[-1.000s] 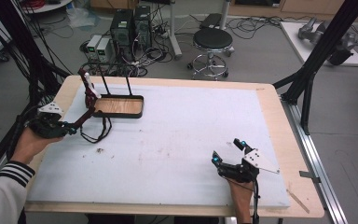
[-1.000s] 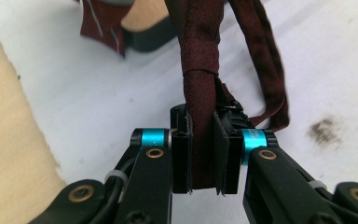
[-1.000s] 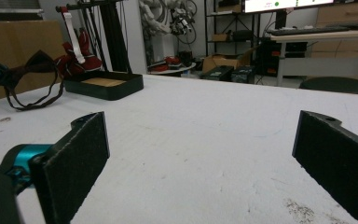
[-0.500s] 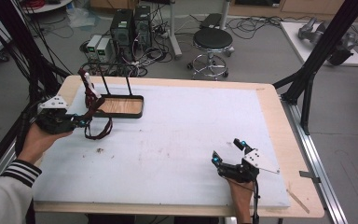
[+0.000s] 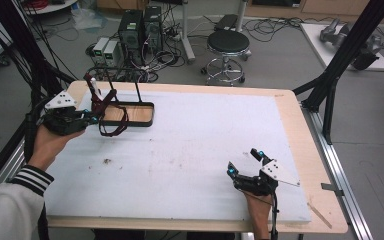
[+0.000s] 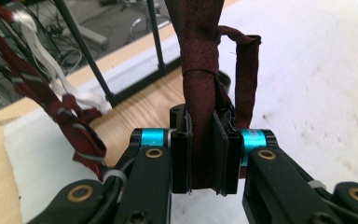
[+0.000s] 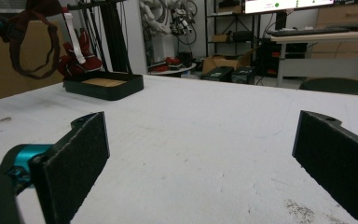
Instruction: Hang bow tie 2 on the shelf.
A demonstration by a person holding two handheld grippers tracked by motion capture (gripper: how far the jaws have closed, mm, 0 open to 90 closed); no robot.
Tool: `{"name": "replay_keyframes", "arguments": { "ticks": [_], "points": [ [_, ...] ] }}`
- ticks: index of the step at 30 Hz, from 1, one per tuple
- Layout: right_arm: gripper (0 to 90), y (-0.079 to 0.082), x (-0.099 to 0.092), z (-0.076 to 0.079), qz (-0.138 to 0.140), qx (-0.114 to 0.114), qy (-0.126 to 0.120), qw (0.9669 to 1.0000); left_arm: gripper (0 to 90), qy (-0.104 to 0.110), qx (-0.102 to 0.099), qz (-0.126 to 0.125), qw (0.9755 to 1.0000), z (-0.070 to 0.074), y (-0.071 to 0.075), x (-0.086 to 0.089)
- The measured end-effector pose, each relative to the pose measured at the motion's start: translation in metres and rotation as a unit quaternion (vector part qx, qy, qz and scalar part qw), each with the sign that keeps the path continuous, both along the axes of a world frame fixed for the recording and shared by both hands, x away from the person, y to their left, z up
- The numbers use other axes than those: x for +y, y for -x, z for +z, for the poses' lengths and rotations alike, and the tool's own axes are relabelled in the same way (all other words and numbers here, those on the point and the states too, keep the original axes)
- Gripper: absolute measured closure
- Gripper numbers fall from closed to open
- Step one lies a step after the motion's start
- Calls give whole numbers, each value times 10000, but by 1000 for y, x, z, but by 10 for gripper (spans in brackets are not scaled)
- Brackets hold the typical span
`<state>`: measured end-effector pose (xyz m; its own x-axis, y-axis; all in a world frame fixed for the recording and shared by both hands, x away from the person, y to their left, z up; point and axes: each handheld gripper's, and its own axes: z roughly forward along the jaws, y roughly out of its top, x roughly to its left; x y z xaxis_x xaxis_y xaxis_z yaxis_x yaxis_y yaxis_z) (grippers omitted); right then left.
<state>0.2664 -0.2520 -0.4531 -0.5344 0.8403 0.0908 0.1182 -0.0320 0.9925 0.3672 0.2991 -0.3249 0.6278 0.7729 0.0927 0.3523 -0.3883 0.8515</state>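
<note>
The left gripper (image 6: 201,156) clamps a dark red woven necktie (image 6: 200,88) whose loop hangs above the white mat (image 5: 190,150), beside a black-rimmed, wood-floored rack tray (image 5: 147,116) on thin rods, while the right gripper (image 5: 245,167) rests wide open.

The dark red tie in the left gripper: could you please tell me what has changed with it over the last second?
The left gripper, shut on the dark red tie, has lifted it up and away from the rack, so its loop hangs clear. The right gripper stayed put, jaws open.
</note>
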Motion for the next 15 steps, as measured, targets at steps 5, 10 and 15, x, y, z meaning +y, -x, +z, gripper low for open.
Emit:
{"name": "replay_keyframes", "arguments": {
  "ticks": [5,10,15],
  "points": [
    [28,0,0,0,13,9,-5,10000,792,63,-203,111,9997,9,-2,-8],
    [28,0,0,0,10,11,-12,10000,791,174,-418,234,9987,16,-7,-20],
    [28,0,-1,0,28,8,-1,10000,791,214,-593,331,9975,20,-12,-34]
  ]
}}
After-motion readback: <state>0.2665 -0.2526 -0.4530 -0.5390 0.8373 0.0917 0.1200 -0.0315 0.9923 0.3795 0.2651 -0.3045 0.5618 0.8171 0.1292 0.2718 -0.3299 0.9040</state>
